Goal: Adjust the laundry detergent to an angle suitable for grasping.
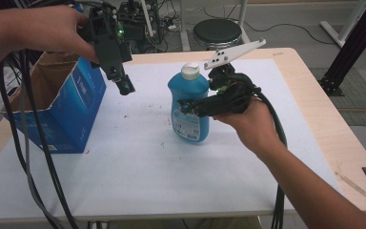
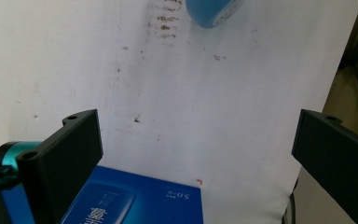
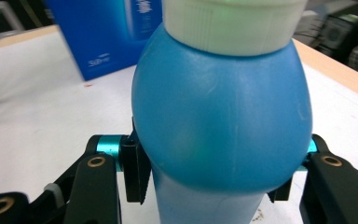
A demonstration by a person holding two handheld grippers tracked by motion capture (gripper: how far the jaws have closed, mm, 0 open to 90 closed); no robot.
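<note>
**A:** So where's the blue bottle [image 1: 189,107] at?

**B:** Standing upright mid-table on the white mat [image 1: 138,162]. The right gripper [image 1: 190,107] is pinching it by the body, below the white cap [image 1: 190,70].

**A:** And the left gripper [image 1: 124,85]?

**B:** Up in the air, jaws spread wide with nothing between them, just above the near corner of the open blue box [image 1: 69,112] on the mat's left side. Cables [image 1: 26,157] hang down in front of the box.
</note>
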